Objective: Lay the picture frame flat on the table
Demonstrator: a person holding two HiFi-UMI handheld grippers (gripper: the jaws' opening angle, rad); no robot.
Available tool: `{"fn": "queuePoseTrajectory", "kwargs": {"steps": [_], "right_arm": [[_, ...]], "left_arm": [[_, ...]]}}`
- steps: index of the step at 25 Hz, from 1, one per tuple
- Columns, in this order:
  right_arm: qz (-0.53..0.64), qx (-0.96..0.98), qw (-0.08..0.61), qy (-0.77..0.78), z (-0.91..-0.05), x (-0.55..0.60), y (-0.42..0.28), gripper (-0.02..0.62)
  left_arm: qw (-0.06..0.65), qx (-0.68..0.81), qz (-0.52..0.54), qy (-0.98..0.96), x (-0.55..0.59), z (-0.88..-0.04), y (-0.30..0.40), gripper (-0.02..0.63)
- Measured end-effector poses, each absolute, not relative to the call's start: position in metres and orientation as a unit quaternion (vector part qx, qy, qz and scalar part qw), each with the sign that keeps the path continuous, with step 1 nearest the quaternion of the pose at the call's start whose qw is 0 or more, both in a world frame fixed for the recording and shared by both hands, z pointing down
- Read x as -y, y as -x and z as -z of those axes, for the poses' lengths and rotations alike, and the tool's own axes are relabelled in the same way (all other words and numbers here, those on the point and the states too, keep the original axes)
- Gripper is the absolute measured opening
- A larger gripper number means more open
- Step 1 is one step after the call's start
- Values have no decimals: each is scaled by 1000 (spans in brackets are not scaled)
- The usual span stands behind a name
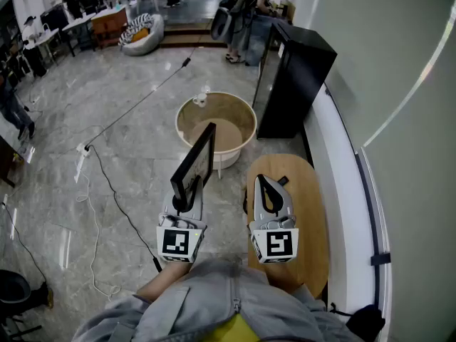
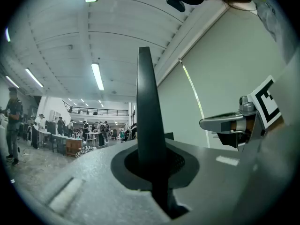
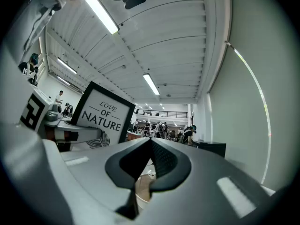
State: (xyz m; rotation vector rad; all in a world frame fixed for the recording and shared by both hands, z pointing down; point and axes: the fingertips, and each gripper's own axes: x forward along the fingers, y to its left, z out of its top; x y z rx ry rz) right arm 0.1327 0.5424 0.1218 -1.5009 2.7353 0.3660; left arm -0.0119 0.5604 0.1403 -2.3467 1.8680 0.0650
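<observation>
My left gripper (image 1: 185, 201) is shut on the lower edge of a black picture frame (image 1: 197, 161) and holds it upright in the air, left of the oval wooden table (image 1: 303, 219). The left gripper view shows the frame (image 2: 147, 111) edge-on, rising from between the closed jaws. In the right gripper view its front (image 3: 104, 117) reads "LOVE OF NATURE", and the left gripper (image 3: 63, 131) grips it from below. Over the table's near left part, my right gripper (image 1: 266, 182) is shut and holds nothing; its jaws (image 3: 150, 161) meet with no gap.
A round beige tub (image 1: 216, 123) with a small white cup on its rim stands on the marble floor ahead. A black cabinet (image 1: 293, 80) stands by the wall, behind the table. Cables (image 1: 107, 184) run across the floor at left. People and desks are far back.
</observation>
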Motion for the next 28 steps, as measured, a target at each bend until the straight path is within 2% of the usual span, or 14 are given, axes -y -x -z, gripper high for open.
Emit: {"fn": "queuePoseTrajectory", "kwargs": {"steps": [9,15,28], "right_arm": [[-82,-881,25,466,-141,-535,-139,0],[-68,-888,13,454,-157,-506,-127,0],[-89,-876,9,474,-162,-350,-71,0]], "left_arm": [[61,-626,-14,777,-564,-155,4,15],[49,-633,-10,773,-539,-171,14,15],[50,-609,-20,792,-375,-177,67,15]]}}
